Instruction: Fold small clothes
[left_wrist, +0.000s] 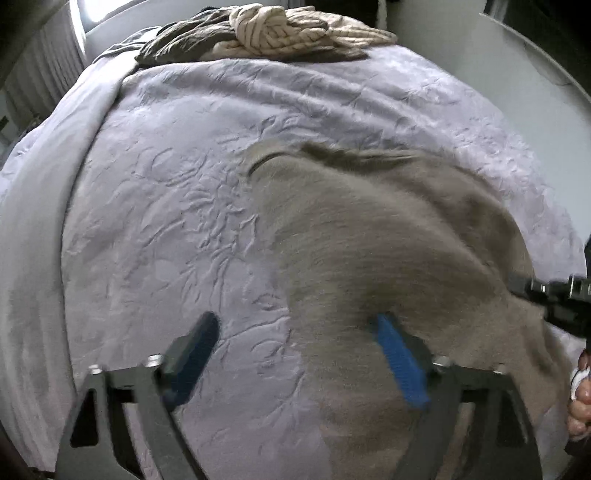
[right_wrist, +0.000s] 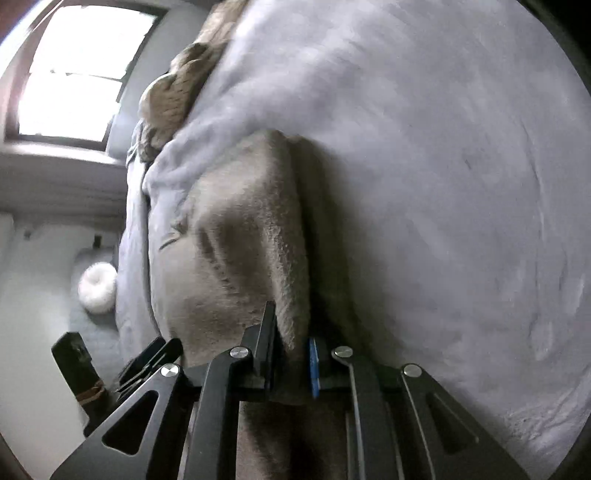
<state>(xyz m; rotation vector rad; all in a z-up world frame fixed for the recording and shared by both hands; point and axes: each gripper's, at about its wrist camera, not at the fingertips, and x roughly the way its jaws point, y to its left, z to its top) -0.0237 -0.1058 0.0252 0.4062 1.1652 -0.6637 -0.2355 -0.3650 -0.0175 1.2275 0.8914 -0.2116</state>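
From the left wrist we see our left gripper (left_wrist: 295, 350) with its blue pads spread wide, holding nothing; the right-hand pad sits over the near edge of the grey-brown garment (left_wrist: 388, 240), the other over bare bedspread (left_wrist: 166, 184). The garment lies toward the near right part of the bed, rumpled and partly raised, we judge because its right side is being lifted. At the right border the right gripper (left_wrist: 554, 299) shows as dark metal. A heap of other clothes (left_wrist: 266, 33) waits at the far edge of the bed, well apart

From the right wrist, our right gripper (right_wrist: 291, 354) is clamped on a fold of the garment (right_wrist: 240, 240), the cloth pinched between its pads and hanging in a ridge, likely so that edge can be carried over for a fold
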